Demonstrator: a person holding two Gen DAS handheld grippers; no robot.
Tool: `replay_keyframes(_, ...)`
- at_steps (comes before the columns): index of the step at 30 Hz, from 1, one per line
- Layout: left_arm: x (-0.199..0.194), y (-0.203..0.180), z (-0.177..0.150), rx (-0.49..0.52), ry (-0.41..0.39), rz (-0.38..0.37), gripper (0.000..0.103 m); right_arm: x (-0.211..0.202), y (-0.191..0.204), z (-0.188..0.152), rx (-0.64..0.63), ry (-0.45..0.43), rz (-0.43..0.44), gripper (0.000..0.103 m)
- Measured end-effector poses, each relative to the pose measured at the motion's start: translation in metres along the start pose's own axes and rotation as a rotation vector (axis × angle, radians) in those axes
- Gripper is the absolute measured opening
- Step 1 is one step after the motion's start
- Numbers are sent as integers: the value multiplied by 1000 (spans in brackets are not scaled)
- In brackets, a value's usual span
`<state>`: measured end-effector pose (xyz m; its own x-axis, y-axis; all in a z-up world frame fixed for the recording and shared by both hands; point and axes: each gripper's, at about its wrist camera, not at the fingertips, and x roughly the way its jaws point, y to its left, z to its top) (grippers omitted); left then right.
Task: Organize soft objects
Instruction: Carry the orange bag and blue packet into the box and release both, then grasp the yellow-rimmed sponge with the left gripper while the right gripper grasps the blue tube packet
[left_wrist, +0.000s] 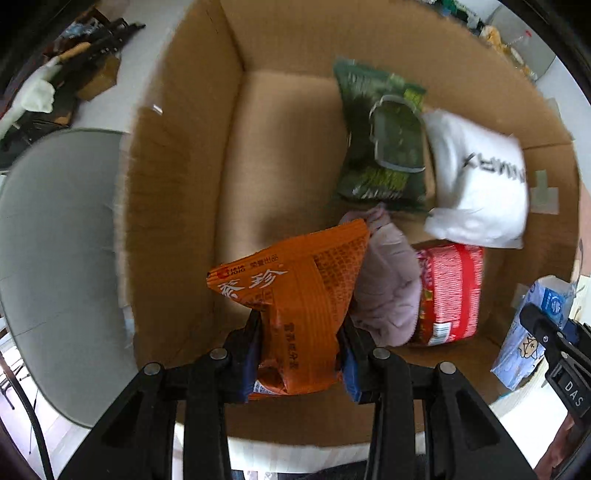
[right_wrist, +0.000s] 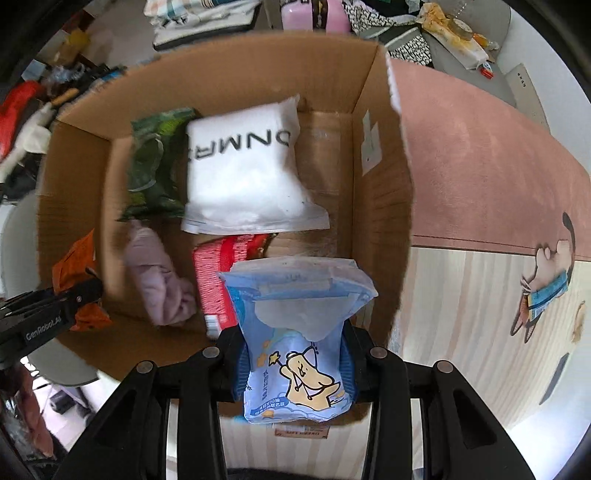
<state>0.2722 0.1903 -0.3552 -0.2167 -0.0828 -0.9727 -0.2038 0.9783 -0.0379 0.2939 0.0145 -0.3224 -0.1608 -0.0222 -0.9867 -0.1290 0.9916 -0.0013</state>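
Observation:
My left gripper (left_wrist: 301, 343) is shut on an orange snack bag (left_wrist: 295, 310) and holds it over the near left part of an open cardboard box (left_wrist: 177, 192). My right gripper (right_wrist: 295, 365) is shut on a blue tissue pack (right_wrist: 295, 332) above the box's near right edge (right_wrist: 384, 229). Inside the box lie a green snack bag (left_wrist: 380, 136), a white pouch (left_wrist: 480, 181), a red packet (left_wrist: 450, 291) and a pale pink cloth (left_wrist: 388, 284). The same items show in the right wrist view: green bag (right_wrist: 155, 162), white pouch (right_wrist: 243, 170), red packet (right_wrist: 218, 280), pink cloth (right_wrist: 155, 277).
A grey round seat (left_wrist: 55, 258) stands left of the box. A pink mat (right_wrist: 480, 166) and a wooden floor (right_wrist: 461, 314) lie to its right. Clutter of clothes and bags (right_wrist: 332, 22) lies beyond the box. The left gripper shows in the right wrist view (right_wrist: 55, 306).

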Motion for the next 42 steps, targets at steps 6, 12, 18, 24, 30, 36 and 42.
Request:
replay_keyframes(6, 28, -4, -1, 1, 101, -47, 47, 27, 5, 6, -24, 72, -19, 79)
replay_keyframes(12, 13, -7, -18, 0, 34, -34, 74, 19, 7, -3, -14, 56, 23, 93)
replay_keyframes(18, -12, -15, -31, 1, -13, -29, 75, 4, 4, -16, -2, 22, 39, 103)
replay_keyframes(24, -49, -13, -62, -12, -110, -19, 96, -29, -2, -34, 3, -60, 56, 103)
replay_keyframes(30, -92, -7, -88, -7, -256, 8, 97, -65, -3, -63, -6, -166, 52, 103)
replay_keyframes(36, -129, -11, -130, -6, -389, 28, 97, -105, -9, -96, 0, -294, 54, 103)
replay_keyframes(42, -150, -26, -157, 19, -470, 33, 97, -144, -18, -129, 3, -379, 86, 103)
